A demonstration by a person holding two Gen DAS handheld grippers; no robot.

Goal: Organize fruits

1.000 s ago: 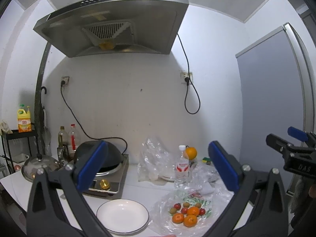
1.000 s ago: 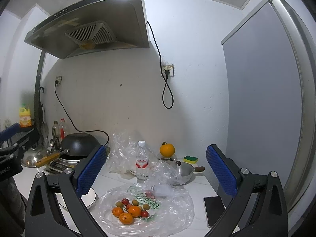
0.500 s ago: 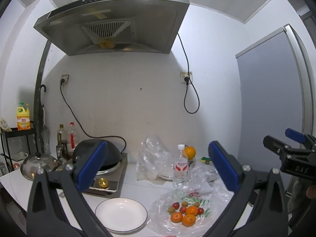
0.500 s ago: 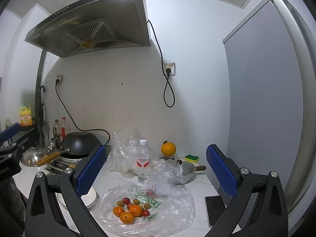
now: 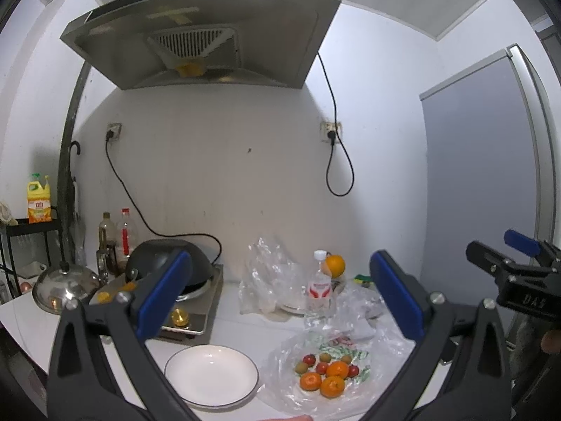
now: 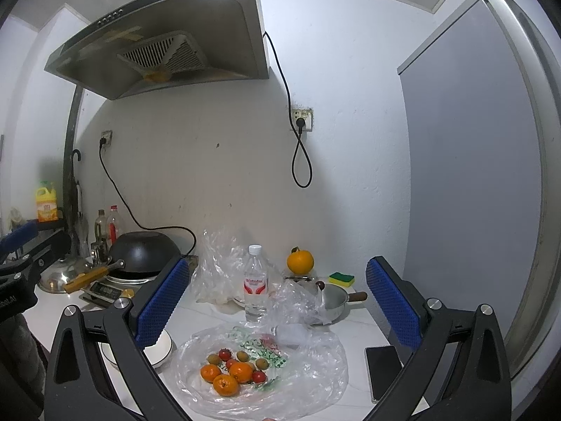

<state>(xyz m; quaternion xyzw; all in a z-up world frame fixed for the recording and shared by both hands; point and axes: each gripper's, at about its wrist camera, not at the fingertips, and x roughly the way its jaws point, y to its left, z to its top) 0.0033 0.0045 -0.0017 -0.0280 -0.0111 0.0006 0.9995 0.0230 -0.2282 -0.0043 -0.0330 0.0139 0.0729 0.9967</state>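
Note:
Small oranges [image 5: 328, 379] [image 6: 224, 377], red cherry tomatoes [image 5: 310, 359] [image 6: 224, 353] and small green-brown fruits [image 6: 242, 355] lie in a pile on a clear plastic bag [image 5: 378, 361] [image 6: 315, 368] on the white counter. An empty white plate [image 5: 211, 374] [image 6: 159, 349] sits left of the bag. My left gripper [image 5: 280, 301] is open and empty, held above and short of the plate and fruit. My right gripper [image 6: 277, 307] is open and empty, above the bag. A larger orange [image 5: 335, 265] [image 6: 300, 261] sits at the back.
A water bottle [image 6: 256, 282], crumpled bags [image 6: 217, 266], a small steel pot [image 6: 333, 303] and a sponge [image 6: 342, 279] stand behind the fruit. A black wok [image 5: 164, 266] sits on a cooker at left, by a steel lid [image 5: 65, 286]. A phone [image 6: 382, 372] lies at right.
Both views shifted slightly; the fruit and plate sit marginally higher and left in the left wrist view. Both grippers stay open; nothing was grasped.

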